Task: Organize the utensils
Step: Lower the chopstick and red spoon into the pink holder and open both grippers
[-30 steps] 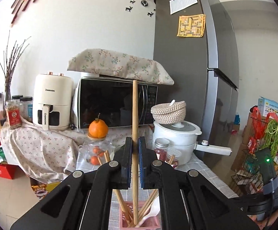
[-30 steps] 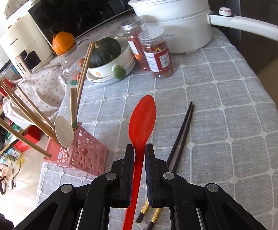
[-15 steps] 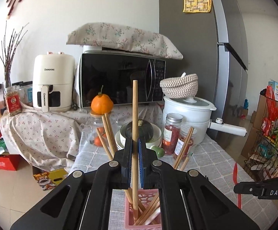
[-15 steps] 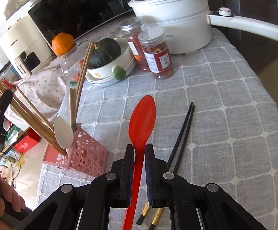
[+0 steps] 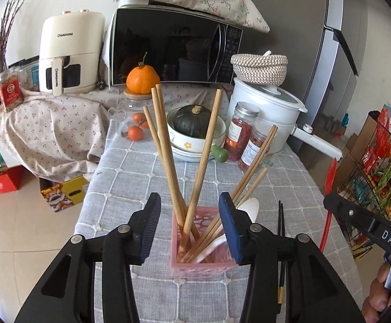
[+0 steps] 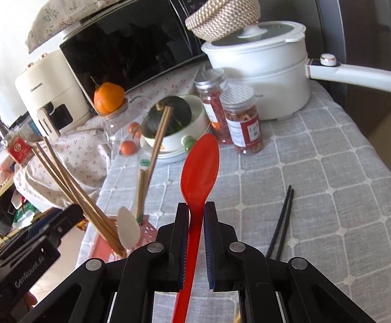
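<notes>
The left tool (image 5: 188, 223) gapes empty over the pink holder (image 5: 201, 265) of wooden chopsticks (image 5: 168, 150) on the table (image 5: 141, 177) — the right tool (image 6: 195, 210) clamps a red spoon (image 6: 199, 169).

Left tool (image 5: 187, 226): jaws spread wide, nothing between the pads, pointing forward and slightly down. Right tool (image 6: 195, 210): jaws clamped tight, angled forward over the counter. Bare fingers (image 5: 378, 293) wrap right tool's handle.
</notes>
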`<state>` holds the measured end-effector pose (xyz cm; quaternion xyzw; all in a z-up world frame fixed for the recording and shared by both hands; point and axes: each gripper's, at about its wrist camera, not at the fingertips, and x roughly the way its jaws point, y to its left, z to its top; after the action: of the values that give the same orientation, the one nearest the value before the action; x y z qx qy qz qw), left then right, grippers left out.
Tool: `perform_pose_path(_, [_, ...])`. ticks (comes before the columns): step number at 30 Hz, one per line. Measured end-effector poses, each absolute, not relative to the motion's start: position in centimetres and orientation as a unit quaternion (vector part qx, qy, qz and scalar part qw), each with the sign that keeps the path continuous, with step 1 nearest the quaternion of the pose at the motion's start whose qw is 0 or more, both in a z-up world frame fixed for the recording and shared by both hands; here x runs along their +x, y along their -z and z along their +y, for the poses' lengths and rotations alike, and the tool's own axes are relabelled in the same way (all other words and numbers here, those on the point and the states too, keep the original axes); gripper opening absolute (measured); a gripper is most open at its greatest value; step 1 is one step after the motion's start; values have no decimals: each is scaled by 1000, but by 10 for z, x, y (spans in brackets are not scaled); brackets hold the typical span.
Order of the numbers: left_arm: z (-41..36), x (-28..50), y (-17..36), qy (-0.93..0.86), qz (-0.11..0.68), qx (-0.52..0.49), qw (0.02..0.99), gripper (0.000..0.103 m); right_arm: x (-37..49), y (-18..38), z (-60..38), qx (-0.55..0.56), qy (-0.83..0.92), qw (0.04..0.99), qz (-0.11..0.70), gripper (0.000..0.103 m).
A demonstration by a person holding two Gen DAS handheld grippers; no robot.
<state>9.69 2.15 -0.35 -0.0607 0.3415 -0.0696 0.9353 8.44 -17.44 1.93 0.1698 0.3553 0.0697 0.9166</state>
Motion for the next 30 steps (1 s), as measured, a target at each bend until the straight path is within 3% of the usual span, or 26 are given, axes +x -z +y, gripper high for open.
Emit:
perform_pose_path(7, [53,92,2,25,409,-55,911,68,86,-54,-152,153,-64,948,271,9])
perform_pose_path(22, [91,99,19,24,465,-81,882,68,82,-48,-64,24,-41,991,121,9])
perform_pose_path(30, [92,100,19,26,466,-84,880,68,84,-19,-51,-6,-16,993,116,9])
